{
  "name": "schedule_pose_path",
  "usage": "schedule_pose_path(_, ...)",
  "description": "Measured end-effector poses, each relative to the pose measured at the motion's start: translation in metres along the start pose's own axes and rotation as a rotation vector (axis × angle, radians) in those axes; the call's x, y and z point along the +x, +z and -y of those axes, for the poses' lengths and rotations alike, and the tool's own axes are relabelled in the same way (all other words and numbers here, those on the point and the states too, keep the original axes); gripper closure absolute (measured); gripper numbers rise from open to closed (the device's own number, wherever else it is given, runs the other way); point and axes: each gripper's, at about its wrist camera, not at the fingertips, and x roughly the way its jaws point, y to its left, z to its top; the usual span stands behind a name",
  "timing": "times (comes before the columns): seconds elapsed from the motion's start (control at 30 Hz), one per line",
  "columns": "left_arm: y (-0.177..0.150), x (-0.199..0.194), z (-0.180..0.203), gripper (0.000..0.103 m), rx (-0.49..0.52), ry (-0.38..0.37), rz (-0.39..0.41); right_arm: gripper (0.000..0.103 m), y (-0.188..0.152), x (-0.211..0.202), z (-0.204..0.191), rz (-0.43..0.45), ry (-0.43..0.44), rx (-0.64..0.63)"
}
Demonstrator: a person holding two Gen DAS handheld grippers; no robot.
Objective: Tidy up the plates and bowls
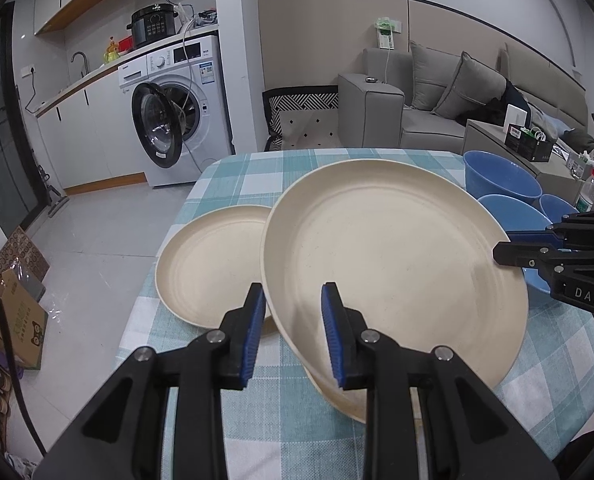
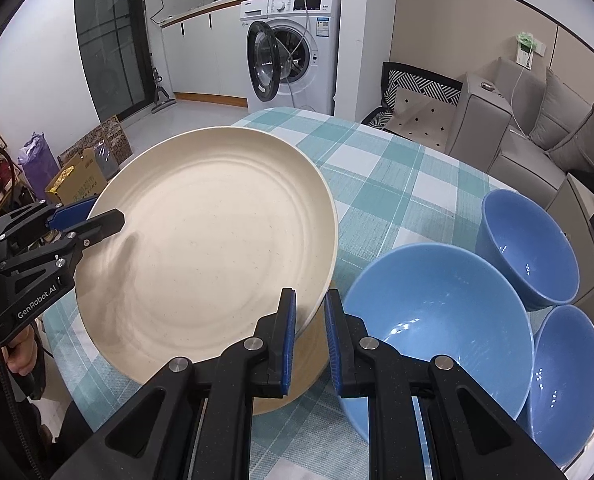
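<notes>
Both grippers pinch one round cream plate [image 1: 393, 264].
Left gripper [image 1: 293, 336] and right gripper [image 2: 310, 336] clamp opposite rims; the smooth, ringed plate tilts.

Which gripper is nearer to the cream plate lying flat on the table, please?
Left. The left gripper, clamped on the lifted plate, is right beside the flat plate; the right gripper holds the lifted plate's far edge, by the blue bowls.
</notes>
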Motion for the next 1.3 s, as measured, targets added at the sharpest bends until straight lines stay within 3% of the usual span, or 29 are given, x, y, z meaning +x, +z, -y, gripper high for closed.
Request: schedule_pose_path(1.3, -0.02, 0.037, -0.009, 0.077, -0.002, -0.017, -0.083, 0.087, -0.034, 0.026, -0.025, -0.042, -0.077, 0.014)
